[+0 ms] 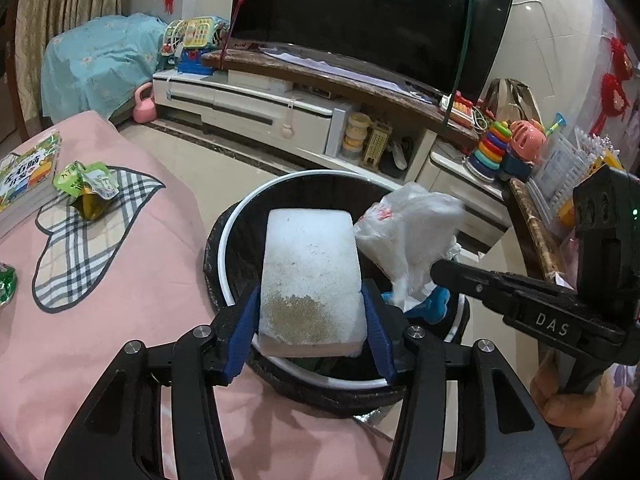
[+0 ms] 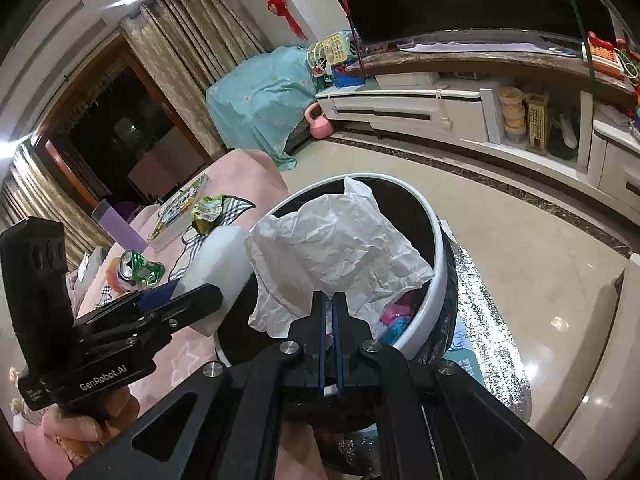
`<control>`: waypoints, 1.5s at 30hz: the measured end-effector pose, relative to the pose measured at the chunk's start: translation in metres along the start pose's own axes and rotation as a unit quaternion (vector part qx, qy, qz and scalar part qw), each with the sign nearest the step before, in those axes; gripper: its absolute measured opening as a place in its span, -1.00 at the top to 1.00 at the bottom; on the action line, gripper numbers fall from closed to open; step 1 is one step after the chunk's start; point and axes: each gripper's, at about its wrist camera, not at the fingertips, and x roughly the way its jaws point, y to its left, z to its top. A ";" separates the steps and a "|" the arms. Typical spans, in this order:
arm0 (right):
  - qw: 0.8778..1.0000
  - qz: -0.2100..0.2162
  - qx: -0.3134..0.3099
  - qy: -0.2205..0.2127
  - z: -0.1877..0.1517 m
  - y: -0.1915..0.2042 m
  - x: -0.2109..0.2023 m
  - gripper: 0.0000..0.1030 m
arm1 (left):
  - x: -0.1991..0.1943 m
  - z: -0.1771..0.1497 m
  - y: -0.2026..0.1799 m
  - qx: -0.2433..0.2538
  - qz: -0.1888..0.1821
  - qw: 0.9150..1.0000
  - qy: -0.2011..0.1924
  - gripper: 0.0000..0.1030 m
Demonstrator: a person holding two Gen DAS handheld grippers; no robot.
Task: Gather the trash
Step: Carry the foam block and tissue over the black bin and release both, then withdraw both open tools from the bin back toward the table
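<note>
My left gripper (image 1: 310,324) is shut on a white foam block (image 1: 310,276) with a brown stain, held over the round trash bin (image 1: 232,232) with its white rim and black liner. My right gripper (image 2: 331,300) is shut on a crumpled white plastic bag (image 2: 336,240), also over the bin (image 2: 434,292). The bag (image 1: 412,236) and right gripper show at the right in the left wrist view. The foam block (image 2: 224,264) and left gripper show at the left in the right wrist view. A green wrapper (image 1: 88,188) and a crushed green can (image 2: 138,270) lie on the pink table.
The pink table (image 1: 120,320) holds a book (image 1: 28,176), a plaid mat (image 1: 84,240) and a purple box (image 2: 118,228). A TV cabinet (image 1: 256,108) with toys stands behind, across tiled floor. Colourful trash lies inside the bin.
</note>
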 end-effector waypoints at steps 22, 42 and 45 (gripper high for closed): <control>0.998 0.041 -0.026 -0.051 -0.020 0.057 -0.019 -0.82 | -0.072 -0.062 0.080 -0.097 0.059 0.993 -0.037 -0.58; 0.983 0.084 -0.158 0.024 -0.074 0.199 0.076 -0.92 | -0.149 -0.159 0.228 -0.214 0.184 0.959 -0.039 -0.60; 0.979 0.089 -0.179 0.036 -0.074 0.218 0.094 -0.92 | -0.152 -0.162 0.244 -0.216 0.196 0.956 -0.034 -0.60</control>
